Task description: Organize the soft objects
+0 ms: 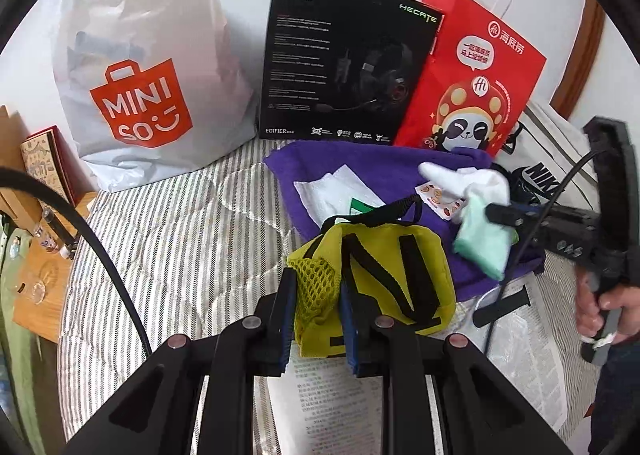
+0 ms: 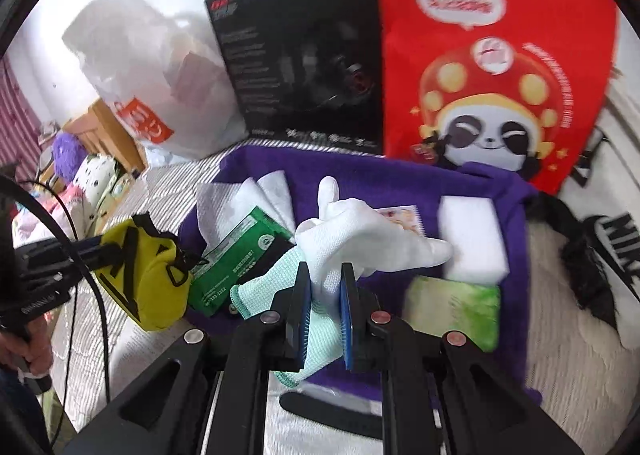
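My left gripper (image 1: 316, 295) is shut on the mesh edge of a yellow pouch (image 1: 384, 275) with black straps, held above the striped bed; the right wrist view shows the pouch (image 2: 148, 279) at the left. My right gripper (image 2: 325, 283) is shut on a white glove (image 2: 360, 239) and a mint-green cloth (image 2: 316, 335). From the left wrist view, that bundle (image 1: 480, 239) hangs over a purple towel (image 1: 384, 171). On the towel (image 2: 360, 179) lie white tissue (image 2: 244, 199), a green packet (image 2: 236, 255), a white sponge (image 2: 472, 243) and a green cloth (image 2: 456, 307).
Against the wall stand a white MINISO bag (image 1: 140, 75), a black headset box (image 1: 344, 63) and a red paper bag (image 1: 472, 79). A white Nike bag (image 1: 548, 163) lies at the right. Printed paper (image 1: 328, 395) lies under my left gripper. A wooden table (image 1: 36, 275) stands left of the bed.
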`<state>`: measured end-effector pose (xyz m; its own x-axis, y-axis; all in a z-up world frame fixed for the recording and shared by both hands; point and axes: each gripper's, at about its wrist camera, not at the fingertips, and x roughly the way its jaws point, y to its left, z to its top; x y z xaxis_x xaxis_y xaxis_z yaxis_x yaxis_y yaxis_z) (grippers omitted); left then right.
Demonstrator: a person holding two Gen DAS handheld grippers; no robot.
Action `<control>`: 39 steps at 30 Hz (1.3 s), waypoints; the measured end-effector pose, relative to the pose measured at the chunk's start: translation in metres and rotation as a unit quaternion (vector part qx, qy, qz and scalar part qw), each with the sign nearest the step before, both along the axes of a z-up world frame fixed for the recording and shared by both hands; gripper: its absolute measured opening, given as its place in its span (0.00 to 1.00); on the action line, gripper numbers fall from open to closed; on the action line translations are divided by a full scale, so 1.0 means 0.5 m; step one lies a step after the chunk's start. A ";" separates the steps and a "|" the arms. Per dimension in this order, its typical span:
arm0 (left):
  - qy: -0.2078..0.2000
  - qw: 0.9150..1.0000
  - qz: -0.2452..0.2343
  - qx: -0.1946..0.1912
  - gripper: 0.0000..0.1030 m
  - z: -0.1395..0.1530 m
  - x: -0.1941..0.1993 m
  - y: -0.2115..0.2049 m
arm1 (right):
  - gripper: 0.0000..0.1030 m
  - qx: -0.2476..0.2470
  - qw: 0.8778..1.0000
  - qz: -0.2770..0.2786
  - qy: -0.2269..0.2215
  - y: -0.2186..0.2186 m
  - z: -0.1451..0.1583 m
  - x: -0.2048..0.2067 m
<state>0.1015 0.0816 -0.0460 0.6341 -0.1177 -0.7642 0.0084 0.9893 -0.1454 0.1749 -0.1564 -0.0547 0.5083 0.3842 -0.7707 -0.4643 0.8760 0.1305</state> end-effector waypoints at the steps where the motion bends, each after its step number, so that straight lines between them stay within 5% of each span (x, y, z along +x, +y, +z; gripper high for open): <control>1: 0.001 1.000 0.001 -0.001 0.19 -0.002 0.002 0.002 | 0.13 -0.001 1.000 0.005 0.001 0.008 -0.008 0.005; 12: 0.011 1.000 -0.007 -0.008 0.19 -0.026 0.023 -0.004 | 0.14 -0.022 0.998 0.011 0.050 0.037 -0.116 0.048; 17: 0.012 1.000 -0.009 -0.012 0.19 -0.028 0.027 -0.008 | 0.24 -0.026 0.998 0.005 0.060 0.031 -0.130 0.058; 23: 0.014 1.000 -0.012 -0.016 0.19 -0.031 0.037 -0.015 | 0.48 -0.037 0.998 0.003 0.058 0.019 -0.119 0.044; 39: 0.023 0.999 -0.041 -0.011 0.19 -0.038 0.130 -0.089 | 0.49 -0.017 0.999 -0.034 0.019 -0.056 -0.028 -0.038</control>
<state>0.1664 0.0370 -0.0650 0.5861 -0.1856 -0.7887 0.0829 0.9820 -0.1695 0.1560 -0.1844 -0.0688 0.5029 0.3226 -0.8019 -0.3990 0.9096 0.1158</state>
